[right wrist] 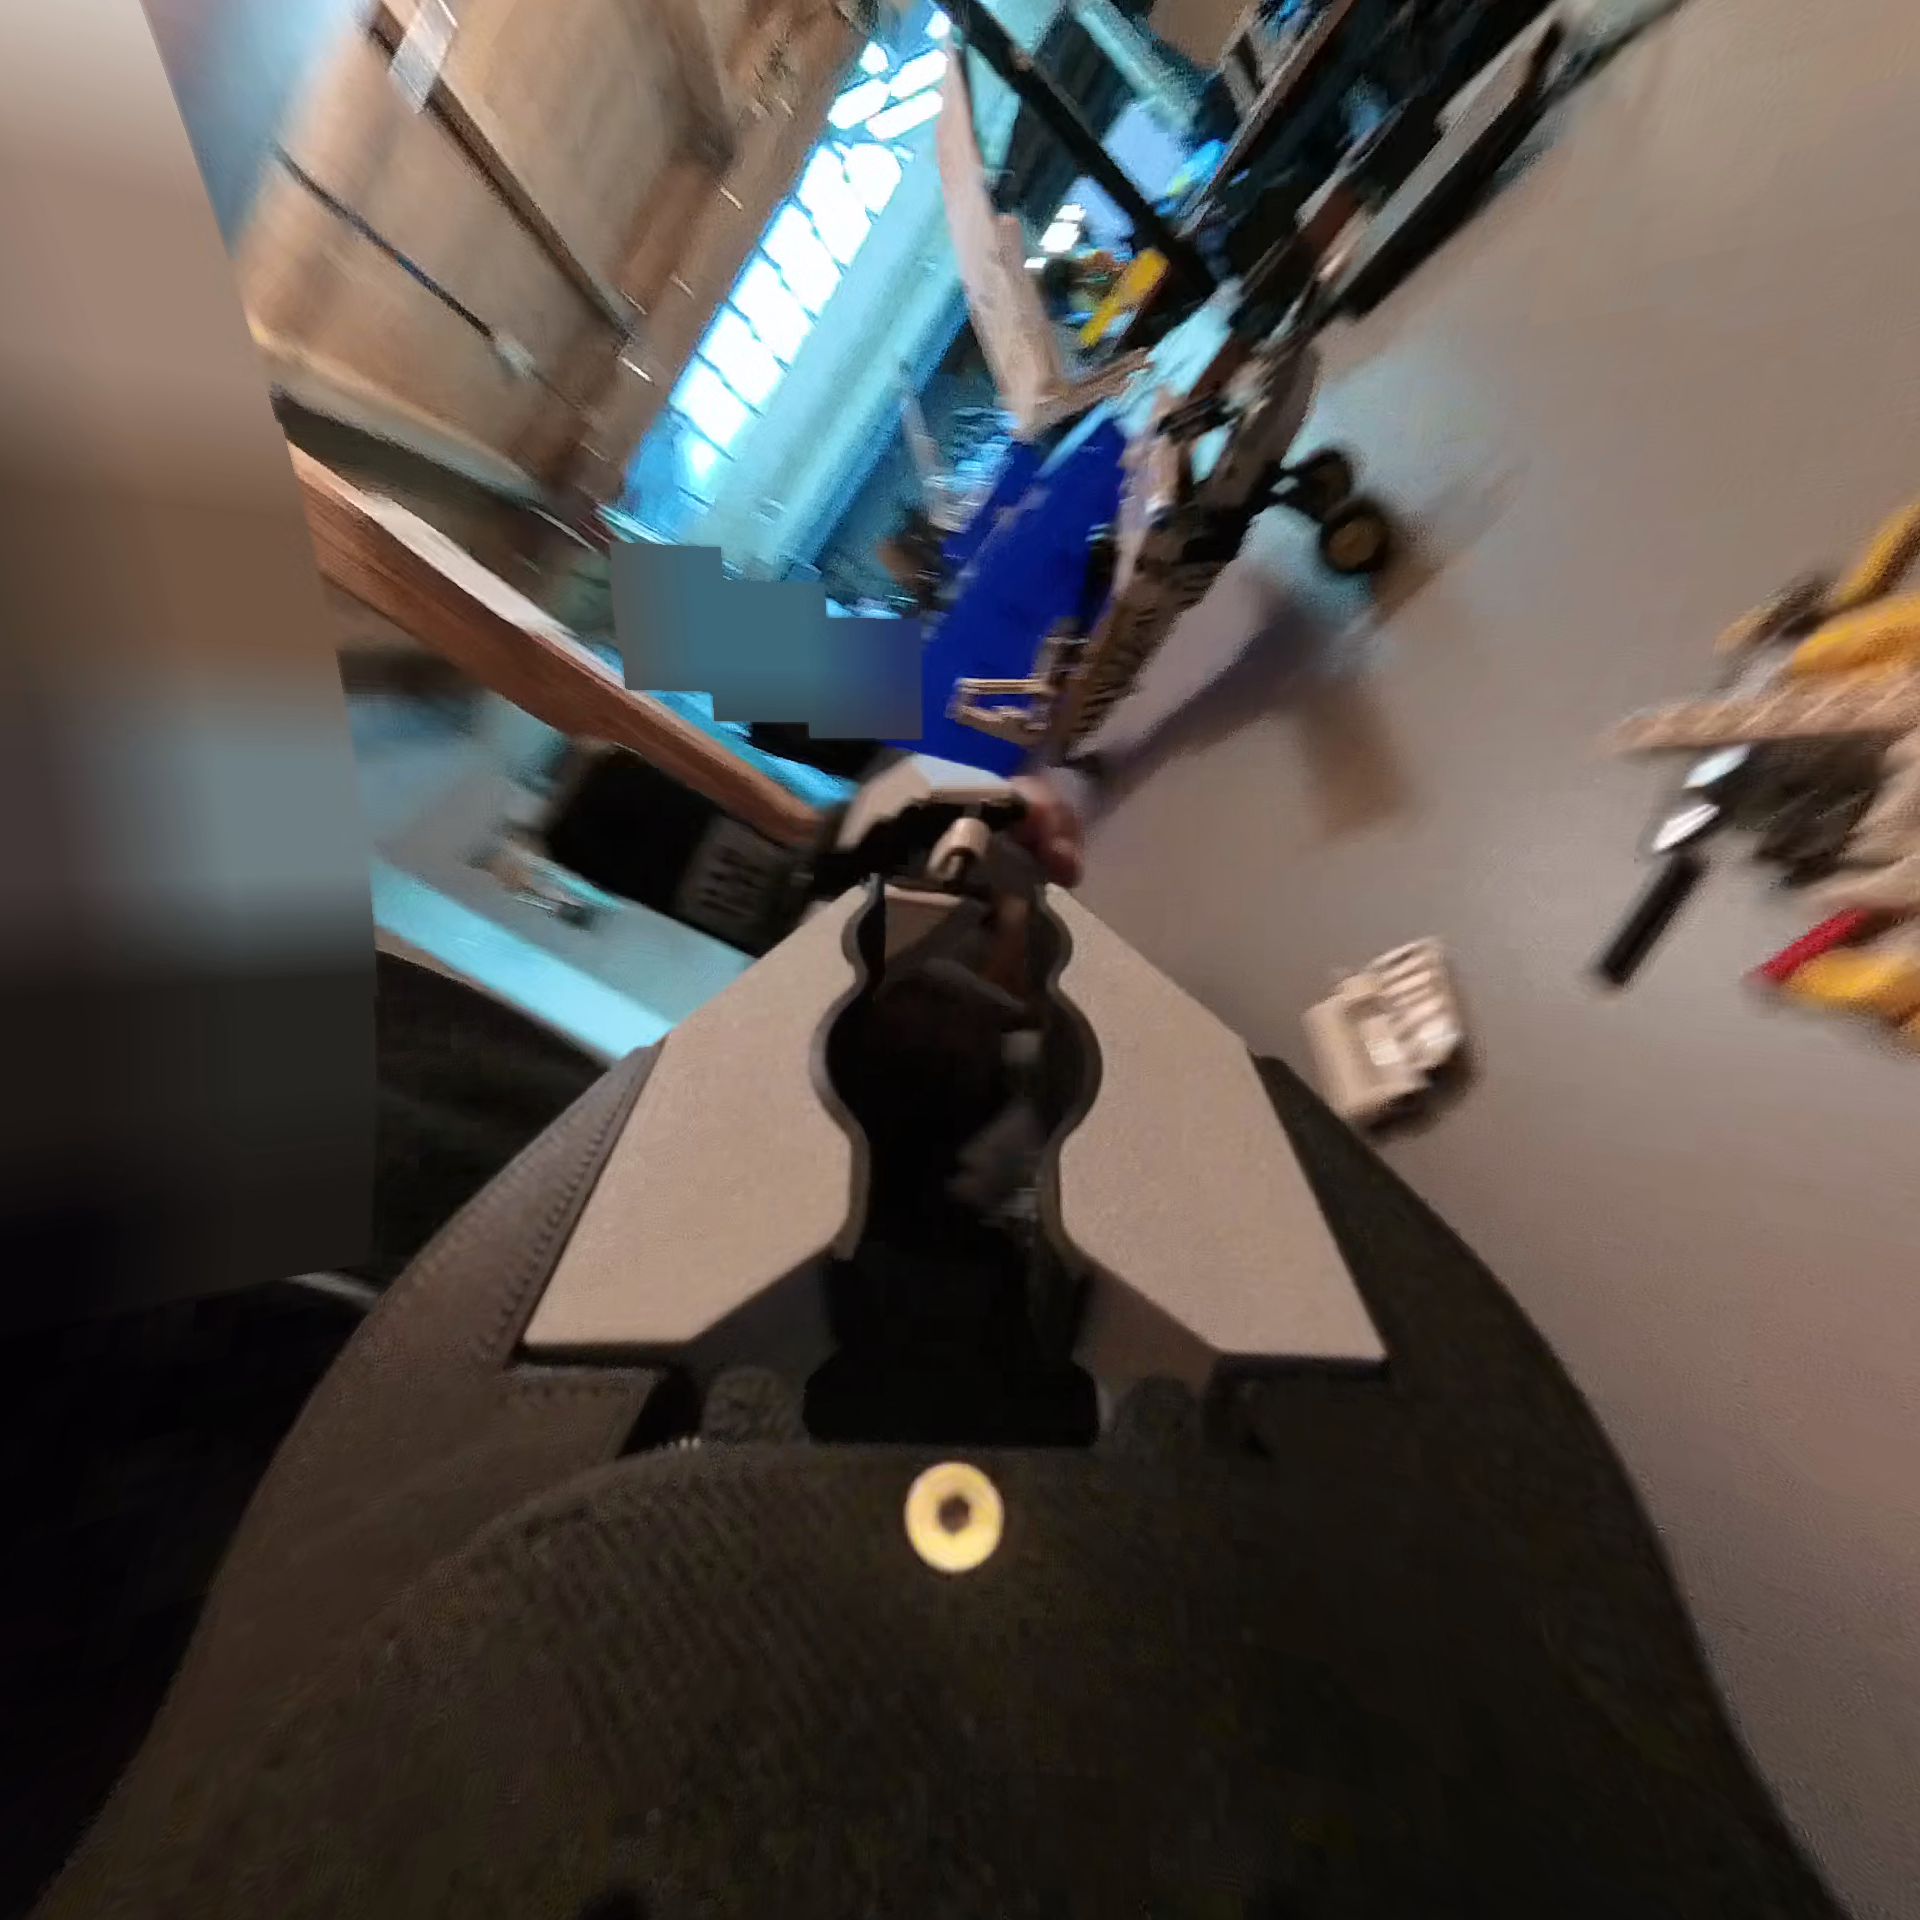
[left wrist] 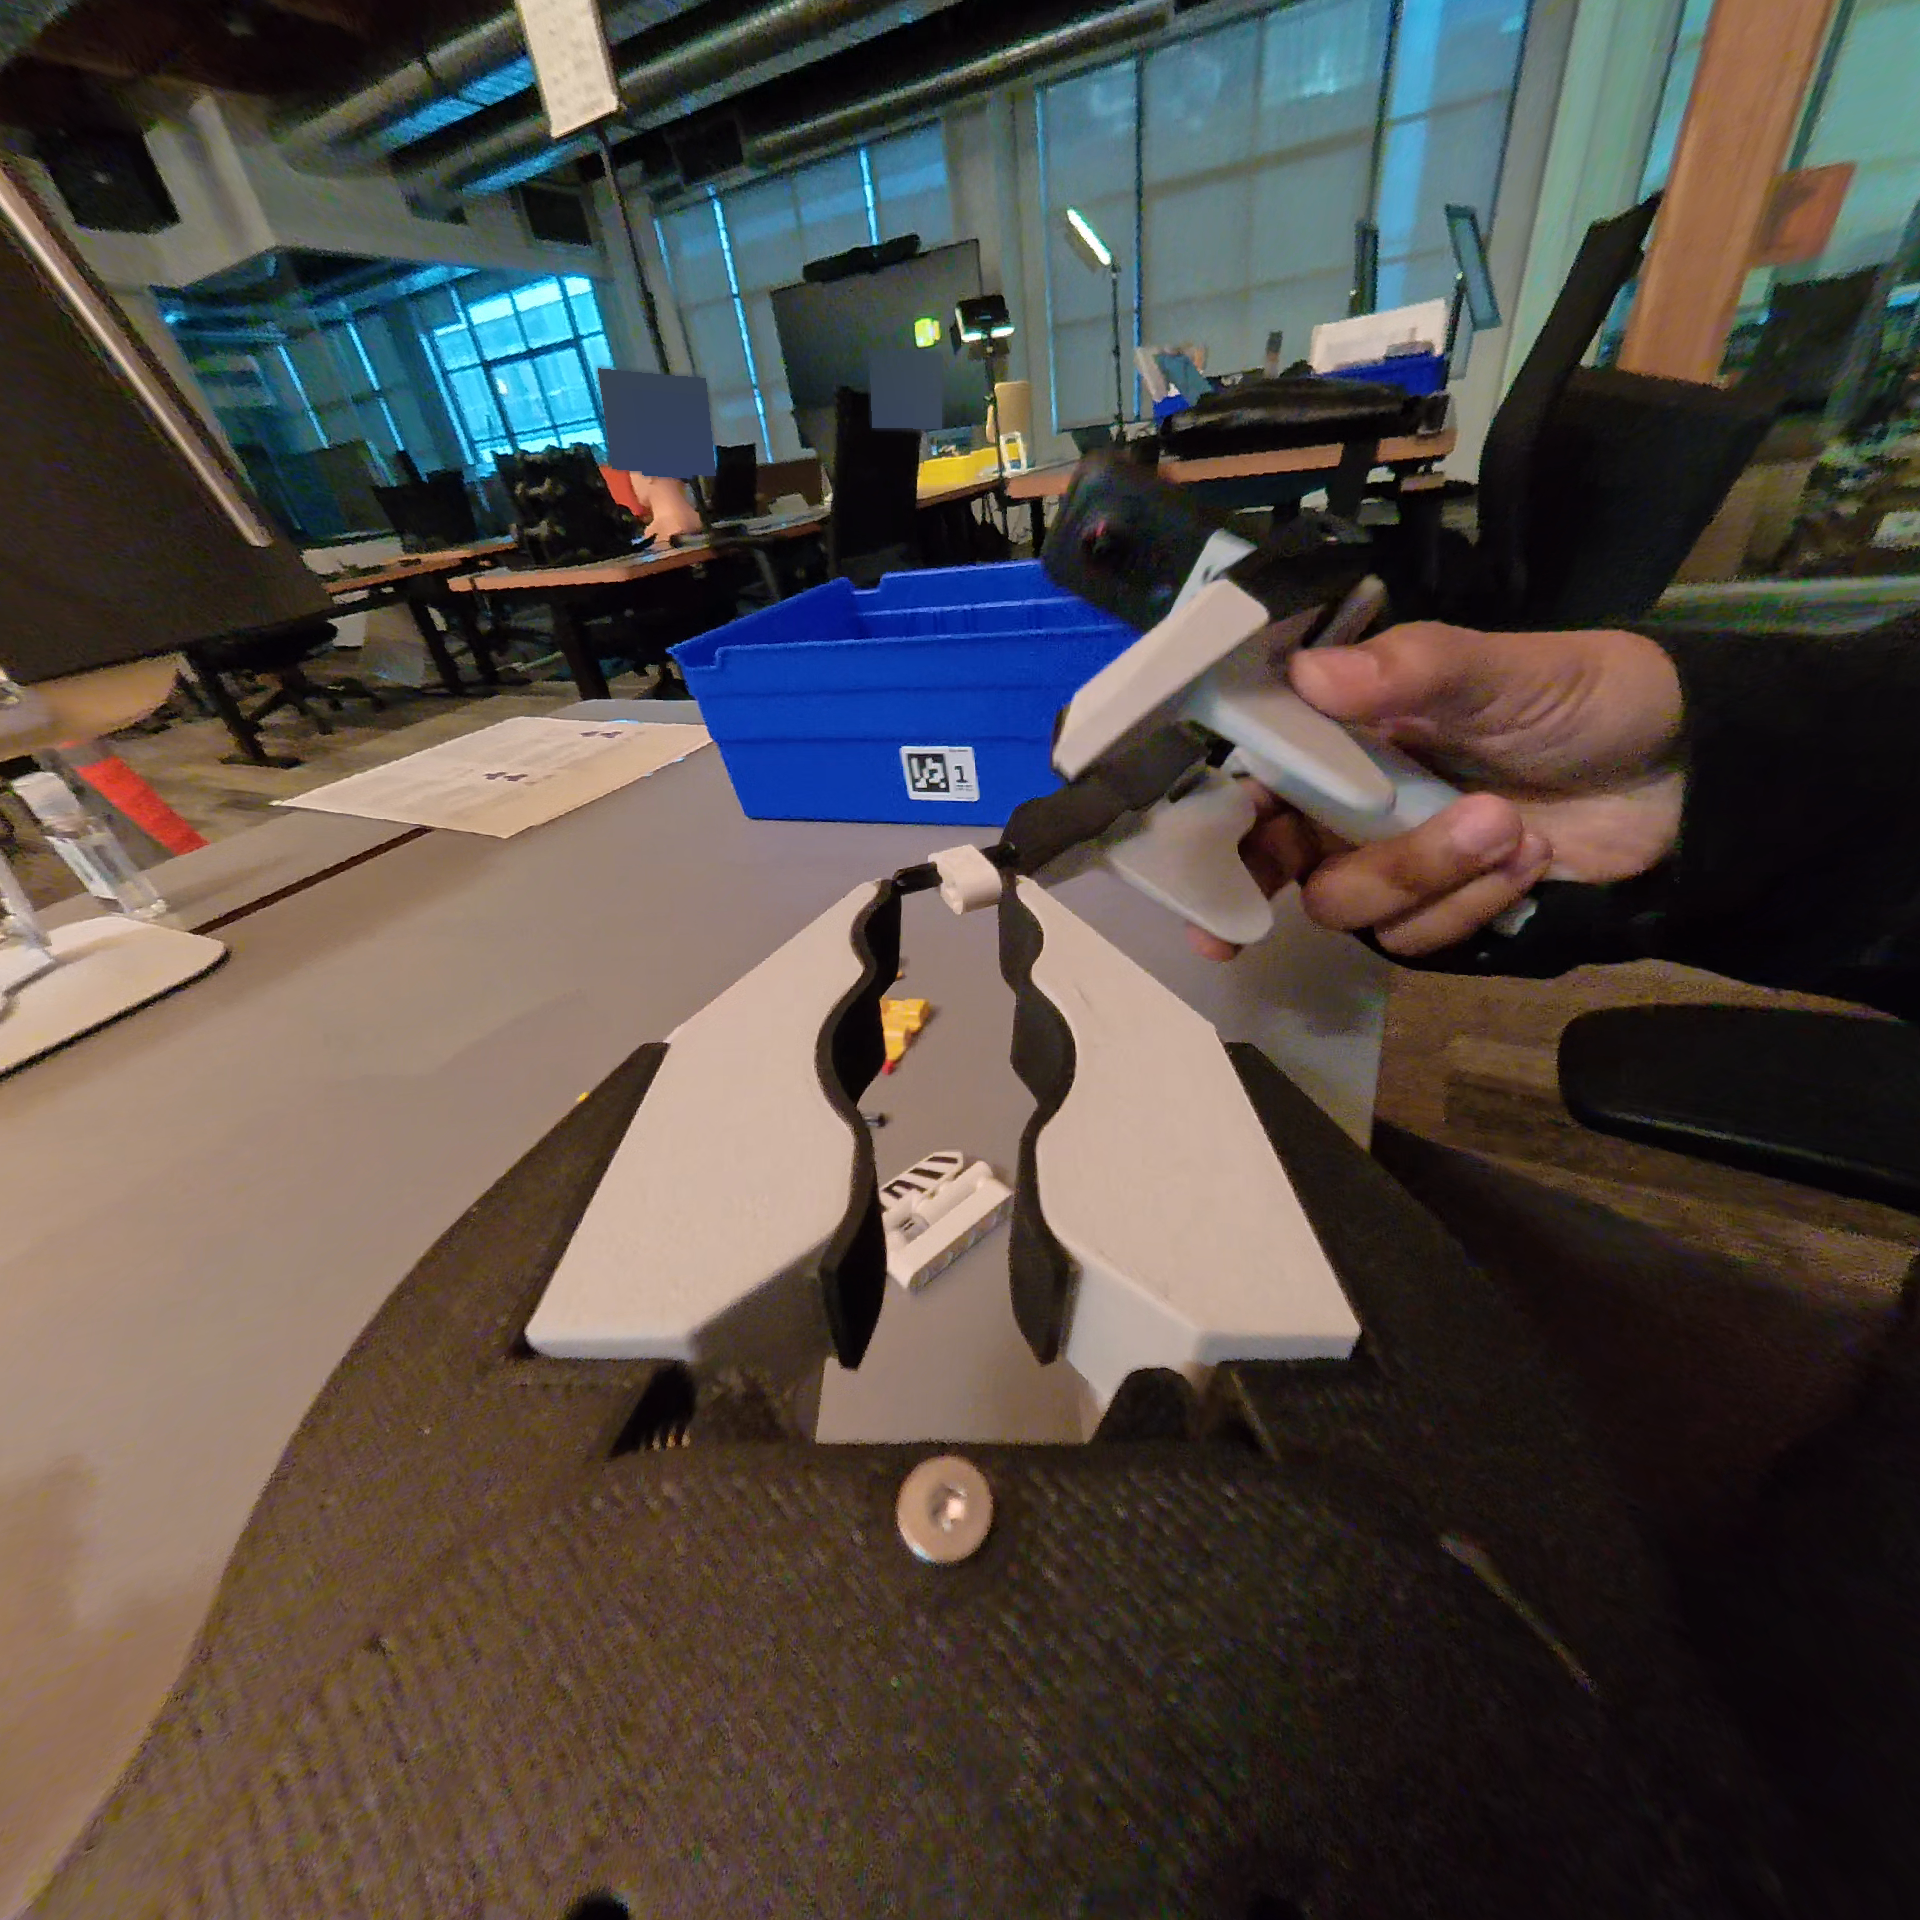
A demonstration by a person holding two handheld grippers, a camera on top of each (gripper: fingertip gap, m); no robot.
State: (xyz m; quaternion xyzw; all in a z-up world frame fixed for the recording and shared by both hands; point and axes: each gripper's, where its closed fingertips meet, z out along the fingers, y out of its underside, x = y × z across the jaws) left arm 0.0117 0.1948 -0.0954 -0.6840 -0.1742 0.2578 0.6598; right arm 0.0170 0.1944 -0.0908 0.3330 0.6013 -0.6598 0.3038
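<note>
- Between the fingertips of the left hand-held gripper [left wrist: 948, 894], above the middle of the grey table [left wrist: 436, 1039], sits a small white connector piece [left wrist: 968, 878] with a black pin [left wrist: 914, 878] sticking out of one end. The jaws are closed on it, pin end against one pad and white end against the other.
- From the right side the right hand-held gripper [right wrist: 961, 914] reaches in, held in a person's hand [left wrist: 1475, 769]. Its dark finger [left wrist: 1091, 821] touches the white piece, and in its own blurred view the fingers stand apart, gripping nothing.
- Below the left gripper, on the table, lie a white striped brick assembly [left wrist: 940, 1210] and, farther on, a few yellow bricks [left wrist: 902, 1023].
- Toward the far edge of the table stands a blue bin [left wrist: 831, 717] with a square label on its front wall.
- Left of the bin, near the far left corner, lies a printed paper sheet [left wrist: 499, 769].
- At the right edge of the right wrist view lies a blurred heap of yellow and red parts [right wrist: 1829, 810].
</note>
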